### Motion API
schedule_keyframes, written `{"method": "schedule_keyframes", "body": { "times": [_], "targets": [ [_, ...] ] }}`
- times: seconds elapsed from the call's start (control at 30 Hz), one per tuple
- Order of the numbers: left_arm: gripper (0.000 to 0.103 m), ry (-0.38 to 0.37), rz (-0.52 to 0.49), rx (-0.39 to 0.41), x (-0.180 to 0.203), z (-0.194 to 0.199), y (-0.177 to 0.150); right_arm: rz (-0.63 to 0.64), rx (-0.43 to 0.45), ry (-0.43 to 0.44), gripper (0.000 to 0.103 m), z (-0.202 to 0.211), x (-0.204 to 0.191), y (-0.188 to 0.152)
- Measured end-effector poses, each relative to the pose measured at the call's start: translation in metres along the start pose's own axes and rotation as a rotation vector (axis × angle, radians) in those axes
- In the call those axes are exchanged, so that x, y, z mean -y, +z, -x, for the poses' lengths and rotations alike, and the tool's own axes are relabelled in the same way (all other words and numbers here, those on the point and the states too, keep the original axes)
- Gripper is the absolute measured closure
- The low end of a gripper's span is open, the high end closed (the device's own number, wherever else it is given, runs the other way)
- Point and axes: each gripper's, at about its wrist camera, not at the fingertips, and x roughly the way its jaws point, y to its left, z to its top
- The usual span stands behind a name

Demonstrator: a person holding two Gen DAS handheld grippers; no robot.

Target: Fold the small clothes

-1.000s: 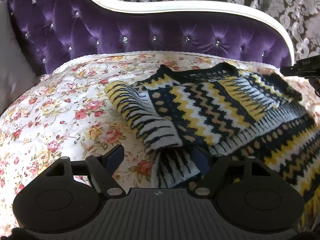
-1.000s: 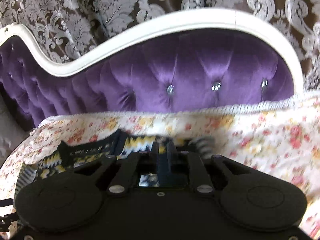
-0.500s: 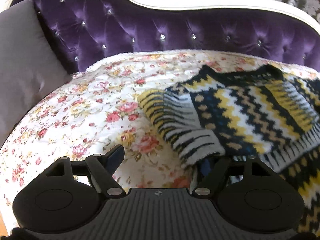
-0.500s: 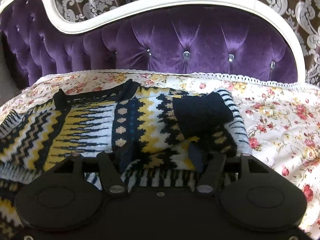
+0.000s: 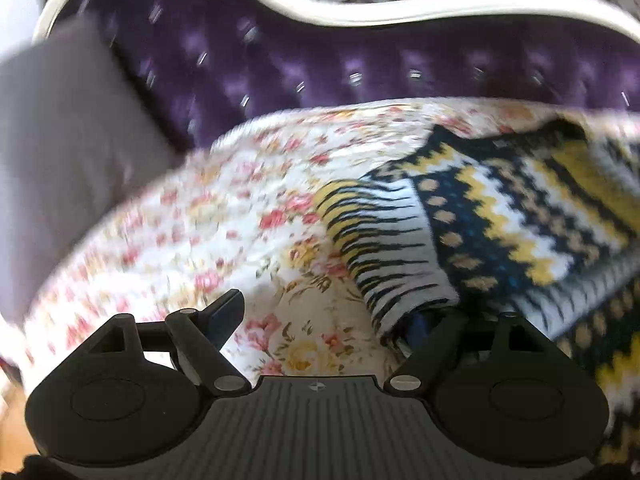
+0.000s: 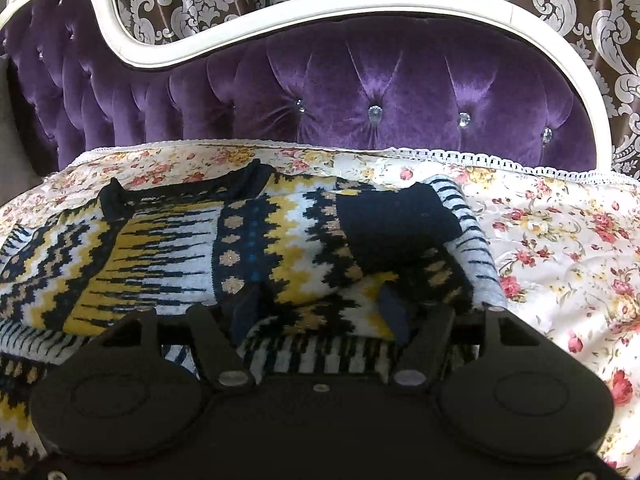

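Sweater (image 6: 248, 248) flat on floral bedspread (image 6: 560, 240), both sleeves folded inward. Right tool (image 6: 320, 312) jaws apart over the lower body, nothing clamped, just opened. Left tool (image 5: 332, 316) jaws wide apart and opening further, one finger under the left sleeve (image 5: 384, 248), nothing pinched. Next, judged: grip the hem at both corners evenly, lift level, fold toward the collar (image 6: 180, 196), avoiding disturbance of folded sleeves.

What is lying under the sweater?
The sweater lies on a floral bedspread, which shows around it on both sides. Its sleeves are folded on top. Whatever is beneath the bedspread, or hidden directly under the sweater, cannot be seen.
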Motion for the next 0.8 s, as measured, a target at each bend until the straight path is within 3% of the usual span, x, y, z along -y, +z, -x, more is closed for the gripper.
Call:
{"method": "schedule_keyframes", "body": {
  "times": [0.07,0.17,0.3,0.37,0.43,0.57,0.77,0.8],
  "targets": [
    [0.023,-0.004,-0.048,0.011,0.004,0.008,0.001,-0.005,-0.001,0.009,0.035,0.0,0.001,0.0],
    [0.024,-0.11,-0.046,-0.003,-0.003,0.019,0.003,-0.027,-0.003,0.032,0.034,0.001,0.006,0.002],
    [0.024,-0.19,-0.074,-0.013,-0.013,0.035,0.005,-0.007,-0.032,0.086,0.028,0.002,0.01,0.008],
    [0.024,-0.247,0.002,-0.001,-0.026,0.042,0.01,0.03,-0.052,0.113,0.026,0.008,0.01,0.013],
    [0.024,-0.294,0.145,-0.011,-0.038,0.038,0.017,0.049,-0.029,0.141,0.025,0.02,0.014,0.019],
    [0.024,-0.362,0.423,-0.051,-0.059,0.003,0.035,-0.029,0.038,0.127,0.008,0.03,0.038,0.034],
    [0.024,-0.353,0.444,-0.191,-0.045,-0.062,0.046,-0.14,-0.001,0.073,0.006,-0.003,0.083,0.05],
    [0.024,-0.349,0.442,-0.182,-0.042,-0.067,0.046,-0.159,-0.016,0.078,0.006,-0.011,0.088,0.051]
  ]
}}
